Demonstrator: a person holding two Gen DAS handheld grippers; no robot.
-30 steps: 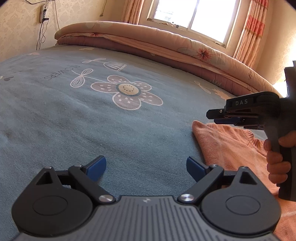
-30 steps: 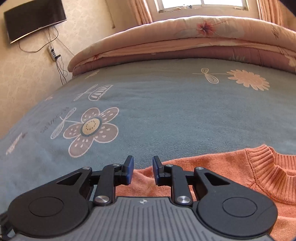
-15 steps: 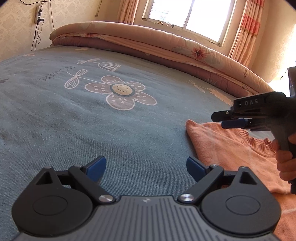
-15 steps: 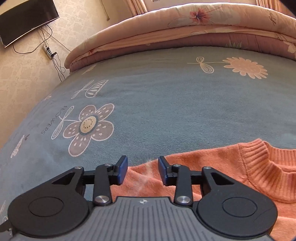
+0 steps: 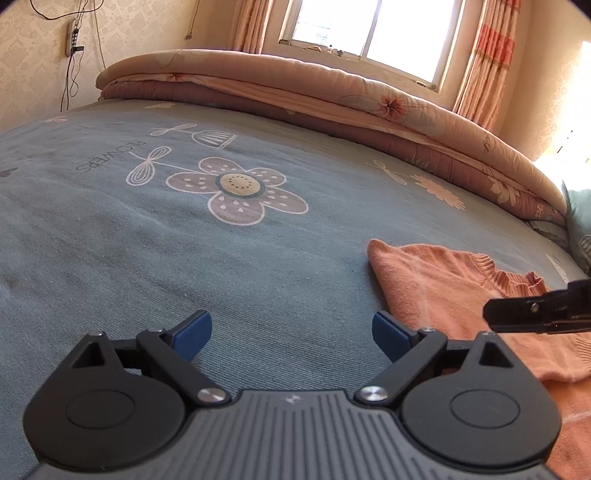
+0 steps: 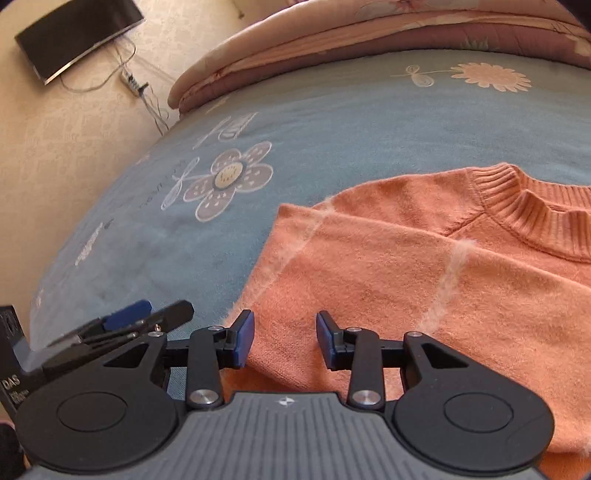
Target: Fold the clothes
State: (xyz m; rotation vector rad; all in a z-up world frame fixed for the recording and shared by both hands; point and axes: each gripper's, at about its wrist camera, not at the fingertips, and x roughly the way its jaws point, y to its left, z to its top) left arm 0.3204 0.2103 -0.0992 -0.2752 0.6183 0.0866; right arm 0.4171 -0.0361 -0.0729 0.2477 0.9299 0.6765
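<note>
An orange knit sweater (image 6: 406, 277) with a ribbed collar (image 6: 532, 218) lies flat on the blue flowered bedspread (image 6: 332, 122); a sleeve is folded across its front. My right gripper (image 6: 285, 334) hovers over the sweater's near left part. Its jaws are opening, with sweater fabric below them and nothing pinched. My left gripper (image 5: 291, 330) stands wide open over bare bedspread (image 5: 184, 258), just left of the sweater (image 5: 443, 288), and holds nothing. The right gripper's tip (image 5: 535, 312) shows at the right edge of the left wrist view. The left gripper (image 6: 147, 317) sits beside the right one.
A folded peach and maroon quilt (image 5: 332, 96) runs along the bed's far side under a window (image 5: 369, 33). A pale pillow (image 5: 580, 218) is at the far right. A dark TV (image 6: 77, 33) and a power strip (image 6: 135, 83) hang on the left wall.
The right gripper has drawn back over the sweater, so more of it and the collar shows, and its jaws have widened. The left gripper has barely shifted.
</note>
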